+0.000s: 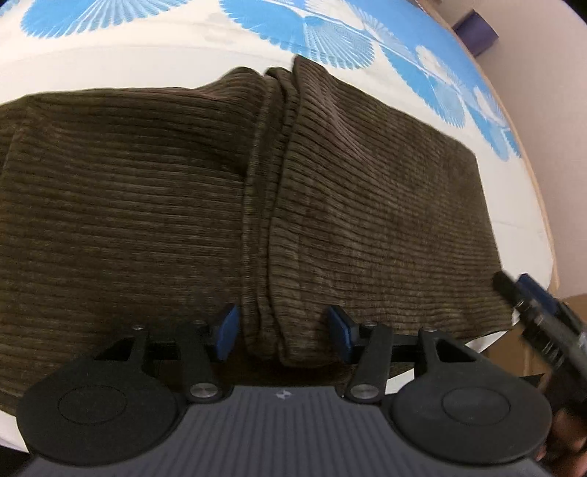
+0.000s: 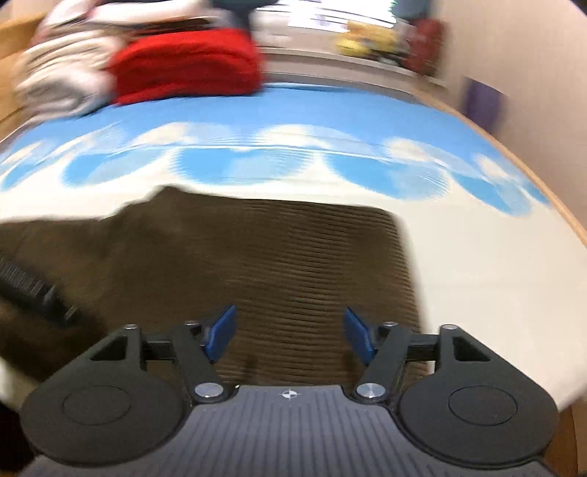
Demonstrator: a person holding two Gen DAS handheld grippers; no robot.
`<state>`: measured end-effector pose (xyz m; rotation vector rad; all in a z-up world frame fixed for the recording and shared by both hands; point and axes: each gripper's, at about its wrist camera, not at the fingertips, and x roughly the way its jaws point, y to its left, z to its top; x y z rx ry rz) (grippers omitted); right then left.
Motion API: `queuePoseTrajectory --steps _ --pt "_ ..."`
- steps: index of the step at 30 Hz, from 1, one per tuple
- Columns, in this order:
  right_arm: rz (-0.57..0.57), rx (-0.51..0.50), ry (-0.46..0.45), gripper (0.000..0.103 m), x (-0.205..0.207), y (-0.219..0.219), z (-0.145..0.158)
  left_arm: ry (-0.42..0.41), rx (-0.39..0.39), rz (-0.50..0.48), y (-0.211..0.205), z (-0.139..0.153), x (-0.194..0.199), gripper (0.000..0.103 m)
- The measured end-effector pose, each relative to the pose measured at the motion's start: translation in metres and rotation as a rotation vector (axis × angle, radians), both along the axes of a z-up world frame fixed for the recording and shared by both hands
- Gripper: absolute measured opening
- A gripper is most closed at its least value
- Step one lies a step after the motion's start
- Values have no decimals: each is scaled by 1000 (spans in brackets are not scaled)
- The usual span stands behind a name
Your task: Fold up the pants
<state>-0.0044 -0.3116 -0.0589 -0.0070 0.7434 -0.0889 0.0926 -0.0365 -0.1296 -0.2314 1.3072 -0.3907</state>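
Dark brown corduroy pants (image 1: 146,205) lie spread across a white and blue patterned sheet. A raised ridge of bunched cloth (image 1: 271,227) runs toward me between the jaws of my left gripper (image 1: 284,332), which is open with its blue pads either side of the ridge. The right gripper's fingers (image 1: 528,297) show at the pants' right edge in the left wrist view. In the blurred right wrist view, my right gripper (image 2: 290,337) is open and empty over the pants (image 2: 256,264), near their right end.
The sheet (image 2: 477,279) covers a surface with a wooden rim (image 2: 565,216) at right. A red folded cloth (image 2: 187,64) and a pile of pale clothes (image 2: 58,73) lie at the far side. A purple box (image 1: 475,31) stands by the wall.
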Motion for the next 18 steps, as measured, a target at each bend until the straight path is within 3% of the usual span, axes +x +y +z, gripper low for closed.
queuePoseTrajectory --steps 2,6,8,13,15,18 --pt "-88 36 18 74 -5 -26 -5 -26 25 -24 -5 -1 -1 52" --pt "-230 130 71 76 -11 -73 -17 -59 24 -59 -7 3 -5 21" --pt "-278 193 105 76 -13 -92 -26 -92 -2 -78 -5 15 -9 19" --pt "-347 363 155 77 -9 -112 -45 -192 -154 -60 21 57 -30 18" --pt "-348 396 158 80 -8 -116 -46 -149 -133 -59 27 48 -32 20" --pt "-340 409 168 81 -11 -115 -45 -38 -7 -134 17 19 -31 18"
